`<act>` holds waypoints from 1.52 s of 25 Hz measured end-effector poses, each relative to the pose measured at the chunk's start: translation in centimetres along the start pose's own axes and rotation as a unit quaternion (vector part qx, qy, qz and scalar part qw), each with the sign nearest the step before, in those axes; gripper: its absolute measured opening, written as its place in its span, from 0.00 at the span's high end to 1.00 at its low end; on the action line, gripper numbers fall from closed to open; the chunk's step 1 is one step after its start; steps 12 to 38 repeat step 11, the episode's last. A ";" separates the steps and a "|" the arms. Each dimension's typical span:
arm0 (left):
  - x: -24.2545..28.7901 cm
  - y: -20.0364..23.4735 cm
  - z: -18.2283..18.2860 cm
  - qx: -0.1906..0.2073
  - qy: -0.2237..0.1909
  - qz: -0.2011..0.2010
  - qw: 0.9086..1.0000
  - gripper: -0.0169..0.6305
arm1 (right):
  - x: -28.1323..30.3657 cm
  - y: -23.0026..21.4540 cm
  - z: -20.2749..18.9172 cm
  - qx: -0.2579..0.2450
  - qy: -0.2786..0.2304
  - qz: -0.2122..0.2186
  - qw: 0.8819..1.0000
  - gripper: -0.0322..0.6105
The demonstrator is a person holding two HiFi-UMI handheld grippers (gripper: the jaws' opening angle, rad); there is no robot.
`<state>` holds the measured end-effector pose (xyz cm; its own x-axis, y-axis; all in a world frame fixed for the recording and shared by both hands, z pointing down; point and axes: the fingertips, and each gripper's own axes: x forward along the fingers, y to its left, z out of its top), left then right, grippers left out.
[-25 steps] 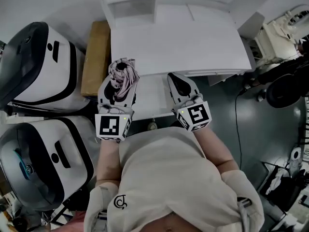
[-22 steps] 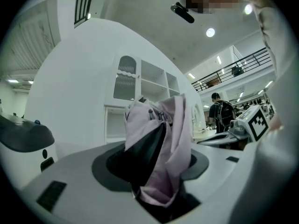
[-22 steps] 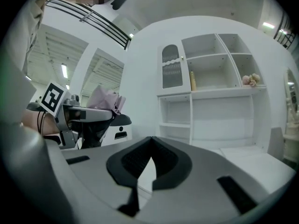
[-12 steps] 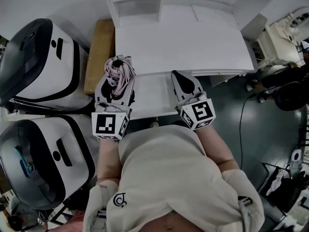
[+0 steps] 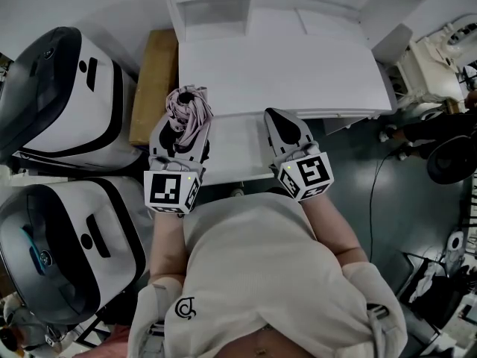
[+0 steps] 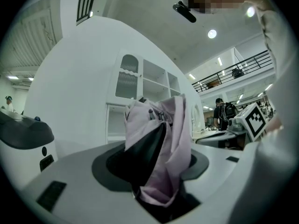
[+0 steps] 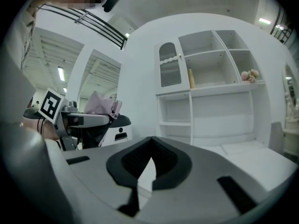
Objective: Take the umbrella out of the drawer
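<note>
A folded pale pink umbrella [image 5: 189, 112] stands upright in my left gripper [image 5: 181, 134], which is shut on it. In the left gripper view the pink fabric [image 6: 175, 139] bunches between the dark jaws and rises above them. This gripper hangs over the left end of the open white drawer [image 5: 235, 149], which is pulled out from under the white desk [image 5: 283, 69]. My right gripper [image 5: 276, 122] is over the drawer's right part, shut with nothing in it. Its tips meet in the right gripper view [image 7: 150, 143], where the umbrella [image 7: 100, 104] shows at the left.
Two large white-and-black machines [image 5: 63, 103] [image 5: 67, 248] stand at the left, with a brown board [image 5: 153, 84] beside the desk. White shelves [image 7: 210, 83] rise behind the desk. Cables, a chair and clutter [image 5: 440, 140] fill the dark floor at the right.
</note>
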<state>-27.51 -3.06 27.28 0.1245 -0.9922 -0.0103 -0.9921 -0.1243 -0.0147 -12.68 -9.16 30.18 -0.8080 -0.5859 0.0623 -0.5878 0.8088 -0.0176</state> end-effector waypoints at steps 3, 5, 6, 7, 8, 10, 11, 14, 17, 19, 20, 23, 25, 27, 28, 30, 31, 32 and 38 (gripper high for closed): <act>0.2 -0.1 -0.2 -0.001 0.004 -0.002 1.000 0.59 | 0.0 -0.1 0.0 -0.004 0.001 0.000 1.000 0.94; 0.4 -0.1 -0.2 -0.001 0.005 -0.003 1.000 0.59 | 0.0 -0.1 -0.1 -0.006 0.001 0.000 1.000 0.94; 0.5 -0.2 -0.2 -0.002 0.006 -0.004 1.000 0.59 | 0.0 -0.1 -0.1 -0.007 0.002 0.000 1.000 0.94; 0.6 -0.2 -0.2 -0.002 0.005 -0.004 1.000 0.59 | 0.1 -0.1 -0.1 -0.009 0.001 0.000 1.000 0.94; 0.7 -0.2 -0.2 -0.004 0.005 -0.004 1.000 0.59 | 0.1 -0.1 0.0 -0.011 0.000 0.000 1.000 0.94; 0.9 -0.2 -0.2 -0.006 0.004 -0.005 1.000 0.59 | 0.2 -0.1 0.2 -0.017 -0.002 0.000 1.000 0.94; 1.0 -0.2 -0.2 -0.007 0.004 -0.005 1.000 0.59 | 0.2 -0.1 0.3 -0.021 -0.003 0.000 1.000 0.94; 1.0 -0.2 -0.2 -0.007 0.004 -0.005 1.000 0.59 | 0.2 -0.1 0.3 -0.021 -0.003 0.000 1.000 0.94; 1.0 -0.2 -0.2 -0.007 0.004 -0.005 1.000 0.59 | 0.2 -0.1 0.3 -0.021 -0.003 0.000 1.000 0.94; 1.0 -0.2 -0.2 -0.007 0.004 -0.005 1.000 0.59 | 0.2 -0.1 0.3 -0.021 -0.003 0.000 1.000 0.94; 1.0 -0.2 -0.2 -0.007 0.004 -0.005 1.000 0.59 | 0.2 -0.1 0.3 -0.021 -0.003 0.000 1.000 0.94; 1.0 -0.2 -0.2 -0.007 0.004 -0.005 1.000 0.59 | 0.2 -0.1 0.3 -0.021 -0.003 0.000 1.000 0.94; 1.0 -0.2 -0.2 -0.007 0.004 -0.005 1.000 0.59 | 0.2 -0.1 0.3 -0.021 -0.003 0.000 1.000 0.94; 1.0 -0.2 -0.2 -0.007 0.004 -0.005 1.000 0.59 | 0.2 -0.1 0.3 -0.021 -0.003 0.000 1.000 0.94; 1.0 -0.2 -0.2 -0.007 0.004 -0.005 1.000 0.59 | 0.2 -0.1 0.3 -0.021 -0.003 0.000 1.000 0.94; 1.0 -0.2 -0.2 -0.007 0.004 -0.005 1.000 0.59 | 0.2 -0.1 0.3 -0.021 -0.003 0.000 1.000 0.94; 1.0 -0.2 -0.2 -0.007 0.004 -0.005 1.000 0.59 | 0.2 -0.1 0.3 -0.021 -0.003 0.000 1.000 0.94; 1.0 -0.2 -0.2 -0.007 0.004 -0.005 1.000 0.59 | 0.2 -0.1 0.3 -0.021 -0.003 0.000 1.000 0.94; 1.0 -0.2 -0.2 -0.007 0.004 -0.005 1.000 0.59 | 0.2 -0.1 0.3 -0.021 -0.003 0.000 1.000 0.94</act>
